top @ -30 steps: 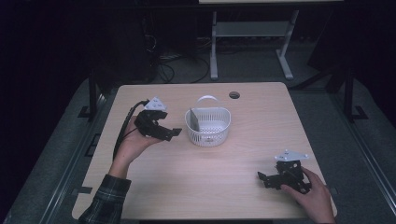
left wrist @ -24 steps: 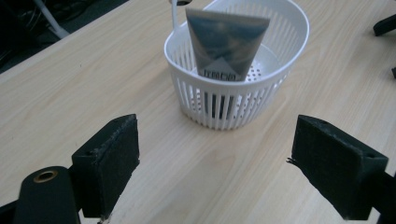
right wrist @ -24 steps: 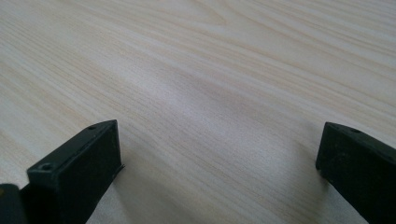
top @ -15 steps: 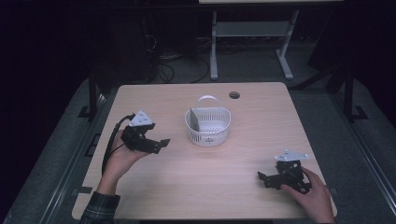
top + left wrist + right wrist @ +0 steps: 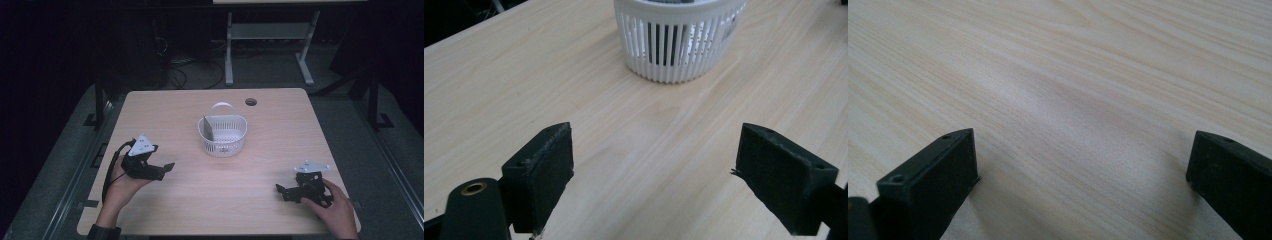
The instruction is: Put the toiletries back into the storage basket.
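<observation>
Both my tools, left tool [image 5: 159, 169] and right tool [image 5: 284, 191], are released, grasping nothing; I think I next reach for the white slatted plastic basket [image 5: 223, 135].

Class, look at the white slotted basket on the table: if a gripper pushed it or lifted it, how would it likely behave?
The basket is thin slotted plastic, so probably light and liable to slide on the smooth table. Its flat base looks fairly stable. The walls may flex if squeezed.

White slatted basket [image 5: 223, 136] with raised handle stands on the pale wood surface [image 5: 260, 170], ahead of the left tongs [image 5: 159, 169] and well apart from the right tongs [image 5: 285, 191]; grey upright object [image 5: 207, 127] inside.
</observation>
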`<state>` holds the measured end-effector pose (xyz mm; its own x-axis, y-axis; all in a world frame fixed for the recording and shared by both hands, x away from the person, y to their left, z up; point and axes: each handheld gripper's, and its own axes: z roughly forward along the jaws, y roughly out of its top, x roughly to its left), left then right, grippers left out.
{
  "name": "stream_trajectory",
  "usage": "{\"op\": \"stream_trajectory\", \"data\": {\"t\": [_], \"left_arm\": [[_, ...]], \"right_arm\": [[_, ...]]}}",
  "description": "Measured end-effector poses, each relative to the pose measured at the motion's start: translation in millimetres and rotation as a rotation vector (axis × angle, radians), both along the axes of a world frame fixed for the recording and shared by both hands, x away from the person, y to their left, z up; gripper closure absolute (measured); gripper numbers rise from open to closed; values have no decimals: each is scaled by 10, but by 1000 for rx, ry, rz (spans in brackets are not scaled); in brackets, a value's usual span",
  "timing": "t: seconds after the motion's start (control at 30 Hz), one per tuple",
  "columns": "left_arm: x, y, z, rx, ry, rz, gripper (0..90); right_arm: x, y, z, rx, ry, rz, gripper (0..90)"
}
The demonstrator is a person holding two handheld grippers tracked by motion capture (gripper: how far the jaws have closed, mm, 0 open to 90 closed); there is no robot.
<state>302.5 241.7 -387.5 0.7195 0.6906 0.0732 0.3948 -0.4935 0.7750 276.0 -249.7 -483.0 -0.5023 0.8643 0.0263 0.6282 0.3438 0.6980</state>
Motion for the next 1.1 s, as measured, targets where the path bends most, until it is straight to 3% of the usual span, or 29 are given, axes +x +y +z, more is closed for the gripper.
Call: {"op": "stream_trajectory", "data": {"t": [0.43,1.1], "left_arm": [[-192,123,-315,1,-6,8,146],[-377,344,-752,47,81,71,145]], "right_arm": [[0,0,0,0,0,0,0],[0,0,1,0,1,0,0]]}}
